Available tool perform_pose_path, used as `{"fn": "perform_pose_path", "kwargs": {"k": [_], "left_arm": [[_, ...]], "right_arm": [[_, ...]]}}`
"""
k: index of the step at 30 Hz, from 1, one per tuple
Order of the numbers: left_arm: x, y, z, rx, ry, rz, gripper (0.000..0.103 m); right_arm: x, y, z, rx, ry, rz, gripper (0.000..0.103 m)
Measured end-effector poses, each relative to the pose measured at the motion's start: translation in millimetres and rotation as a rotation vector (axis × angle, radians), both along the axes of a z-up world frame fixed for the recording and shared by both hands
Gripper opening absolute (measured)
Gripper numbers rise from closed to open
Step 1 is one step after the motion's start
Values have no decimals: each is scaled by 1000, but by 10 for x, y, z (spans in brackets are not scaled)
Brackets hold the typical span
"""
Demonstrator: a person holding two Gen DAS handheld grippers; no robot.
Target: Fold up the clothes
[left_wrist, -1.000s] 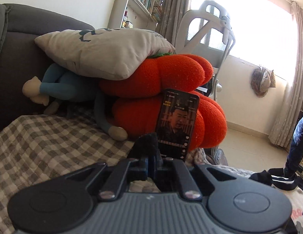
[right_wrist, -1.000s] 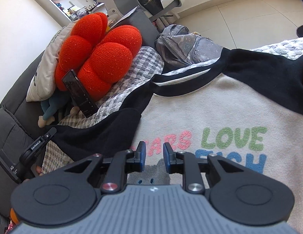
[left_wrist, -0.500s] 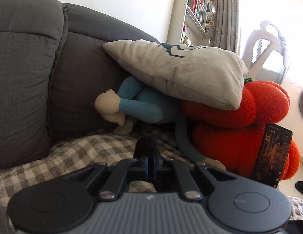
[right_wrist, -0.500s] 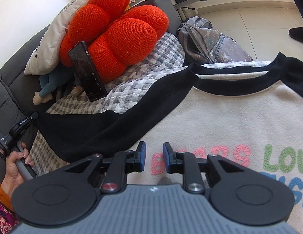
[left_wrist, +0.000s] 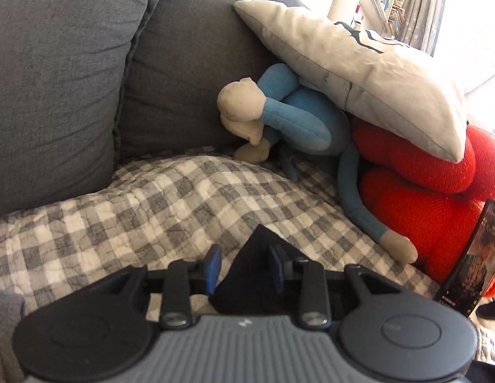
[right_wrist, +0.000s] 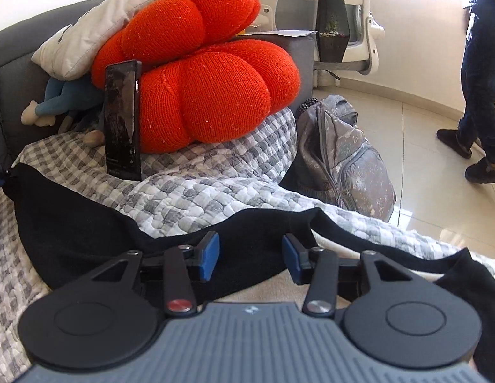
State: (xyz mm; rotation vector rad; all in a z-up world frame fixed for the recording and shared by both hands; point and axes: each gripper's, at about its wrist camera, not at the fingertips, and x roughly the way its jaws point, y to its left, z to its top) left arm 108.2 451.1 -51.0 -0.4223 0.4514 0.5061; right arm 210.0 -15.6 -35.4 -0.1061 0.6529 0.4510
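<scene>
Spreading across the checked blanket (right_wrist: 215,191) at lower frame, the sweatshirt (right_wrist: 75,229) lies unfolded; left tongs (left_wrist: 244,268) and right tongs (right_wrist: 250,255) gape apart over black cloth.

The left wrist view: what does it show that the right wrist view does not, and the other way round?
Only the left wrist view shows the left gripper, open around a black sleeve tip. Only the right wrist view shows the right gripper, a grey backpack and a person's legs. Both show the orange cushion, the phone and the checked blanket.
</scene>
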Motion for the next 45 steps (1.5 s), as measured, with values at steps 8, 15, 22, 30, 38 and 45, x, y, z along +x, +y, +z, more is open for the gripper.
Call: {"fn": "perform_pose_path", "kwargs": {"k": [8,15,22,30,38,45], "left_arm": [[239,56,-36,16,48,-72,10],[173,-30,18,119,-9,-37,5],[98,-29,109,177,-92,47,4],[209,72,122,193,-97,114,4],[88,185,128,60,-16,114,40],[-89,265,97,-99,39,90,44]], "right_arm": [[294,94,-27,-96,-57,85,53],[518,15,-33,-110,11,130,53],[166,110,-167,-220,-141,177,5],[205,115,-223,-225,-241,20,5],[104,284,-165,-262,-185,28,28],[-379,372,15,-119,-157,157,42]]}}
